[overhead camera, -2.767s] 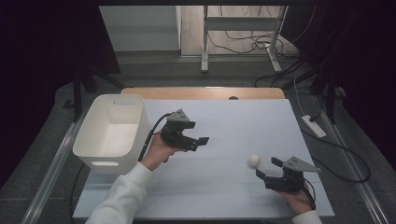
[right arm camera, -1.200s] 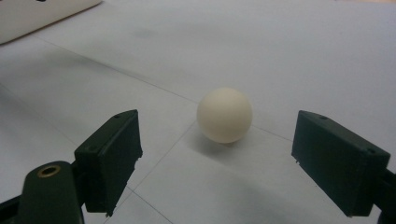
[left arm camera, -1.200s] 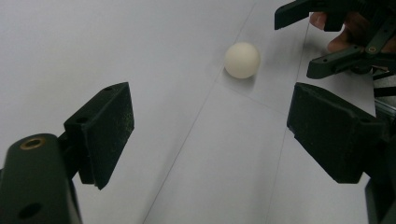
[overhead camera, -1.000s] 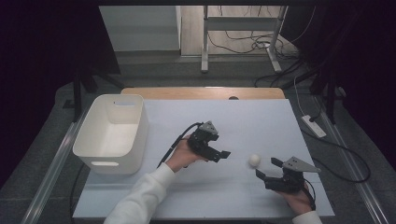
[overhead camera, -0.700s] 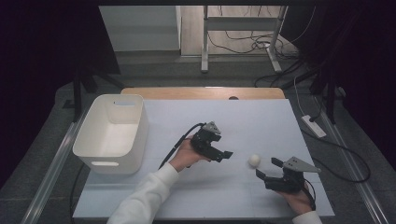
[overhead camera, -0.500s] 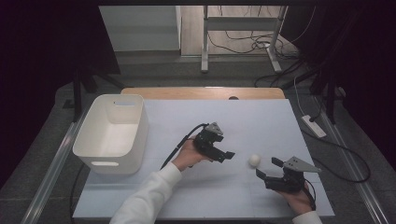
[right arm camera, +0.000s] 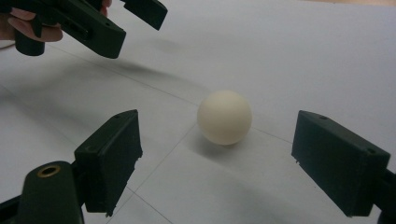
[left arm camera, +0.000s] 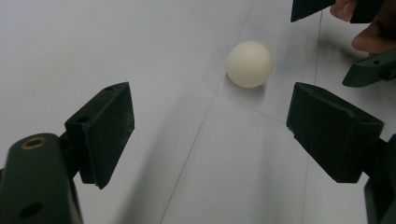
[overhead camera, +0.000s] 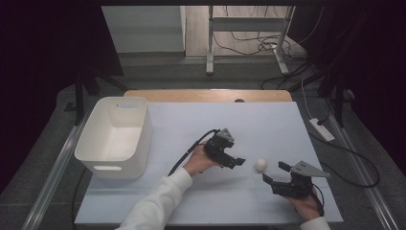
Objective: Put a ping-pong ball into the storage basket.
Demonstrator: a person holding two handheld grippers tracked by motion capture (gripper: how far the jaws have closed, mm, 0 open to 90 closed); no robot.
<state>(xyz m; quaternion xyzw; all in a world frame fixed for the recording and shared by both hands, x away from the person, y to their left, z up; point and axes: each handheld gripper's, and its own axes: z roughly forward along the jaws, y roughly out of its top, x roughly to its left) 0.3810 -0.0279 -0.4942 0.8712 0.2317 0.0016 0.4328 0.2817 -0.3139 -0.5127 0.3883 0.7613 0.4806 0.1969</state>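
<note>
On the white counter [overhead camera: 201, 120], the small cream plastic ball [overhead camera: 261, 165] lies free between both tools. Left tool [overhead camera: 238, 162], jaws wide, points at it; right tool [overhead camera: 275, 173], jaws wide, flanks it untouched.

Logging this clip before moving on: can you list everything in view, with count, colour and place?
ball: 1, cream, on the sheet between both tongs, untouched
bin: 1, white, table's left side
sheet: 1, pale blue-white, covering the table
table: 1, wooden, far edge showing
power strip: 1, white, floor at right
cables: several, dark, floor beyond the table
left tongs: 1, black, open, just left of the ball
right tongs: 1, black, open, lower right of the ball
</note>
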